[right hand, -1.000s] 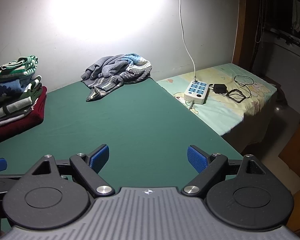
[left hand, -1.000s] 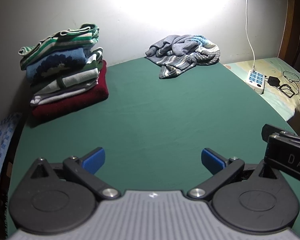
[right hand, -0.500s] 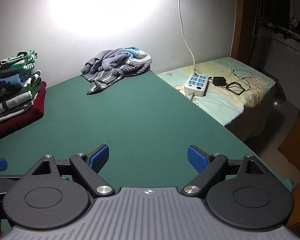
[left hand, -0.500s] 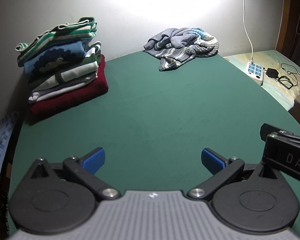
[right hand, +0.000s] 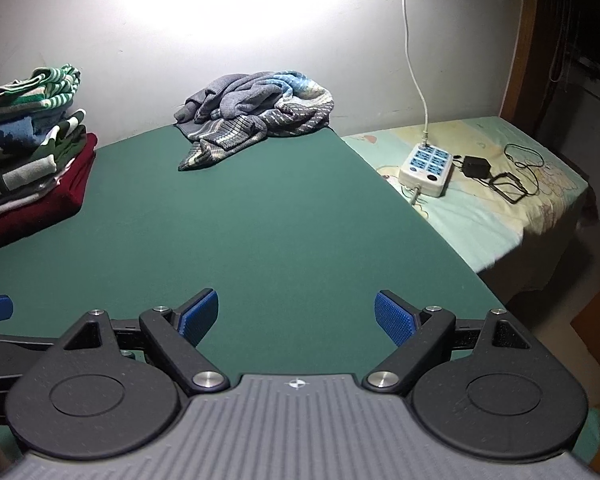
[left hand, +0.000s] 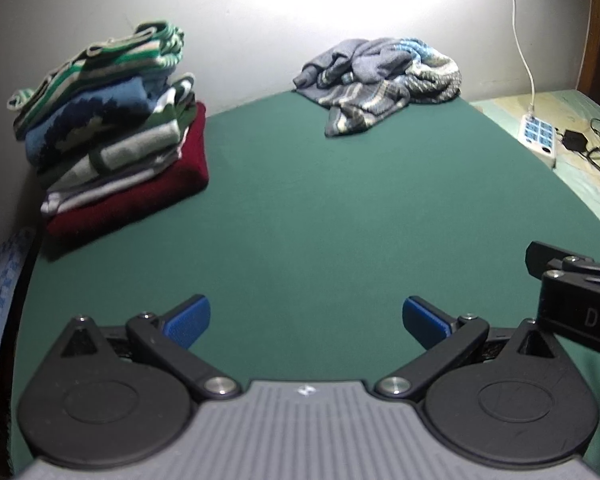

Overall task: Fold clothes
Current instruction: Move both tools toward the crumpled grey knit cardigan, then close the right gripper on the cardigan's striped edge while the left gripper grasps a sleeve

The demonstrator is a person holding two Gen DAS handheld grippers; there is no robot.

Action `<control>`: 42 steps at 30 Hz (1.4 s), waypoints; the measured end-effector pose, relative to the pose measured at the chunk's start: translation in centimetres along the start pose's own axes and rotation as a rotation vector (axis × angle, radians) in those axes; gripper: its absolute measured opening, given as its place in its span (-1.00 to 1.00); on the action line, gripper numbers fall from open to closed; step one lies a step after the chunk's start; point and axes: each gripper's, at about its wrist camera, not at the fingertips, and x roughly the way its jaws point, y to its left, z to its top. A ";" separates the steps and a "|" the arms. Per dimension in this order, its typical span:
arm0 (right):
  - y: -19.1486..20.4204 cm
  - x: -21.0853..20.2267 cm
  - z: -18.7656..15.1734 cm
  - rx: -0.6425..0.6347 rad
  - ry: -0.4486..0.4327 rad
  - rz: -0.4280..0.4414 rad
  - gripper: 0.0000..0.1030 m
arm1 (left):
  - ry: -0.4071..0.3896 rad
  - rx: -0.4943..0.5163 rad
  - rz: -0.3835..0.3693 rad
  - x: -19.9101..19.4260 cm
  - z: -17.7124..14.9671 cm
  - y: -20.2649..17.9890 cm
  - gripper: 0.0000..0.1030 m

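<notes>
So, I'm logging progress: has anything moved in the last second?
Only the viewpoints shifted: both grippers eased toward the crumpled grey sweater at the far edge. Left gripper and right gripper stayed open, holding nothing. Folded stack and green table unchanged.

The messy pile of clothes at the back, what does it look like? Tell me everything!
The crumpled pile of clothes is unfolded knitwear: grey-blue sleeves bunched on top, a light blue and cream patch, and grey striped fabric trailing forward. It looks soft and woolly. It lies on the far end of the green table, next to the wall, apart from the folded stack. Neither gripper touches it.
</notes>
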 end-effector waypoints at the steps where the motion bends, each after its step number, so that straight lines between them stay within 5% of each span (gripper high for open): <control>1: -0.5 0.7 0.8 -0.003 -0.005 0.013 0.71 | -0.005 0.000 0.003 0.5 1.0 -0.3 0.99; 10: -3.7 8.0 8.1 -0.075 -0.059 0.054 0.67 | -0.072 0.033 0.010 5.9 9.4 -3.3 0.99; 20: -4.2 16.1 14.2 -0.142 -0.044 0.113 0.24 | 0.004 -0.107 -0.057 14.5 15.6 -3.9 0.99; 30: -2.3 22.9 16.7 -0.162 0.000 0.136 0.06 | 0.061 -0.145 0.018 20.6 17.4 -3.4 0.89; 42: -1.4 25.9 16.5 -0.123 -0.064 0.154 0.07 | 0.073 -0.161 -0.067 24.6 18.7 -5.0 0.89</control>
